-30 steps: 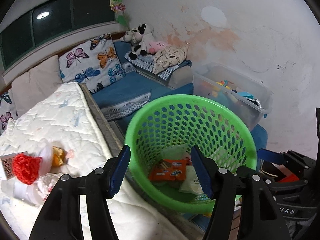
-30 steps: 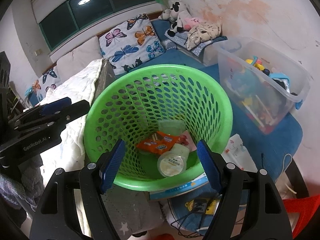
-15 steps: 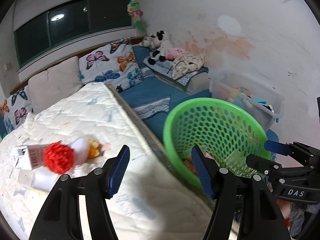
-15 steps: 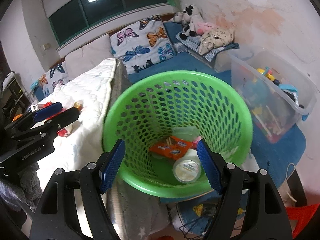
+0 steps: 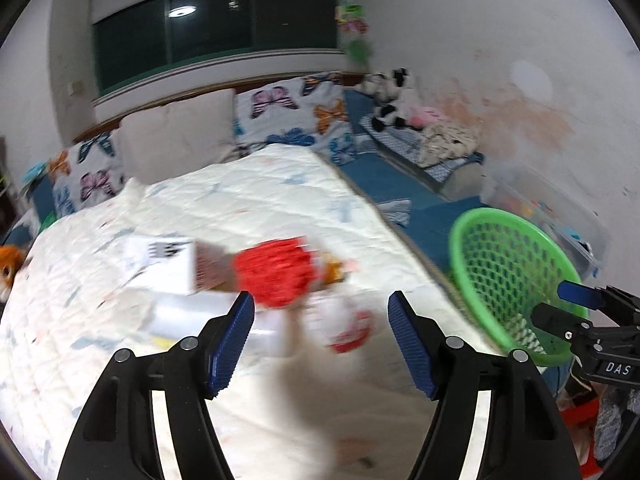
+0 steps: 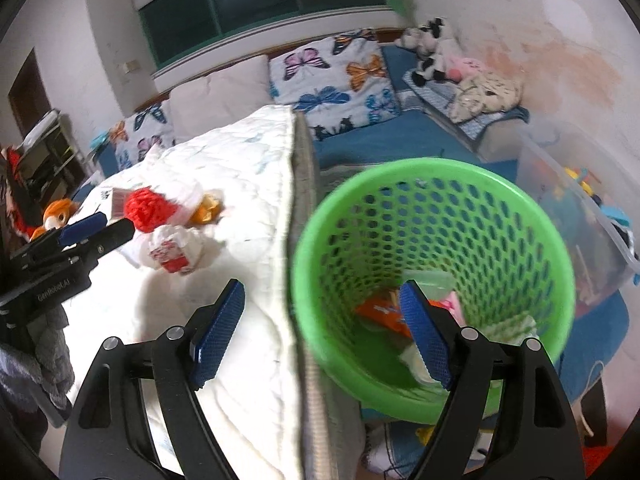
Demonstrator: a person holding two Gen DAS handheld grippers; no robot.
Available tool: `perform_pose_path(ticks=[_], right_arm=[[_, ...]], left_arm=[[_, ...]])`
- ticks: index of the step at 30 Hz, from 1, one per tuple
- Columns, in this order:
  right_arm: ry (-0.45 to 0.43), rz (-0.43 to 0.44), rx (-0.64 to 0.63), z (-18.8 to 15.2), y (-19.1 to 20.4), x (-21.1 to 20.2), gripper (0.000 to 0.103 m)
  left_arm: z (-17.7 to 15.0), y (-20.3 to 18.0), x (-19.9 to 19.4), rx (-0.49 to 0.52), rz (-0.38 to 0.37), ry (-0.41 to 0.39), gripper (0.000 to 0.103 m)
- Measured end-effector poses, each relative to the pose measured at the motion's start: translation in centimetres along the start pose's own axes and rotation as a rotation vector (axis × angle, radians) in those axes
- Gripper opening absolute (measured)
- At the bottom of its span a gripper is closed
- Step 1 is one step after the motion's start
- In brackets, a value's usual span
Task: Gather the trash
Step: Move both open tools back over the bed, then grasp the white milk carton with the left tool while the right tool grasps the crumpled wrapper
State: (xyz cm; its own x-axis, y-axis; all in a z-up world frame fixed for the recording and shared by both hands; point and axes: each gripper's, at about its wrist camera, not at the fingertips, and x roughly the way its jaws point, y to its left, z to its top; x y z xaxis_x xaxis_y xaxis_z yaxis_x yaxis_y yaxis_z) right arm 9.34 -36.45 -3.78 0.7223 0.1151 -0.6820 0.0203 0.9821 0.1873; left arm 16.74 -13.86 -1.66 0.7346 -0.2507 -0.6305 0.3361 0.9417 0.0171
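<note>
Jaws of the left gripper, just widened, stand apart and empty over the white quilt. At its 12 o'clock lies blurred trash: a red-and-white wrapper, red knit ball, white carton. Right gripper, likewise widened and empty, straddles the quilt edge; green basket at 1 o'clock holds an orange packet.

Bright green holey basket with an orange wrapper inside, white quilted mattress, fuzzy red ball, white box, butterfly-print pillows in pink, orange and blue, blue sheet, black-and-white plush cow.
</note>
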Motion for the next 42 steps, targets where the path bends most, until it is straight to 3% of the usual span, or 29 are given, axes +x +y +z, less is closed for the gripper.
perform_pose_path(ticks=[7,17,23,29,33,37,42], right_arm=[[0.032,0.072,-0.066,0.8,4.1,2.6,0.08],[0.086,0.184,-0.119,1.9,8.9,6.7,0.08],[0.127,0.203,-0.146,2.3,11.2,9.7,0.079],[0.137,0.189,-0.161,2.3,12.1,10.9,0.07],[0.137,0.188,-0.169,2.3,12.1,11.0,0.061],[0.132,0.184,-0.179,2.1,12.0,10.6,0.058],[0.12,0.181,-0.171,1.8,11.5,9.6,0.058]], left_arm=[[-0.8,5.8,-0.6,-0.107,0.073,0.016,0.067],[-1.9,10.4,-1.2,-0.202,0.13,0.031,0.067],[-1.2,11.1,-0.8,-0.197,0.126,0.03,0.072],[0.2,11.3,0.7,-0.176,0.118,0.036,0.074],[1.4,11.1,1.9,-0.146,0.115,0.038,0.081],[2.4,10.9,3.2,-0.113,0.106,0.044,0.088],[2.9,10.7,4.6,-0.081,0.118,0.057,0.088]])
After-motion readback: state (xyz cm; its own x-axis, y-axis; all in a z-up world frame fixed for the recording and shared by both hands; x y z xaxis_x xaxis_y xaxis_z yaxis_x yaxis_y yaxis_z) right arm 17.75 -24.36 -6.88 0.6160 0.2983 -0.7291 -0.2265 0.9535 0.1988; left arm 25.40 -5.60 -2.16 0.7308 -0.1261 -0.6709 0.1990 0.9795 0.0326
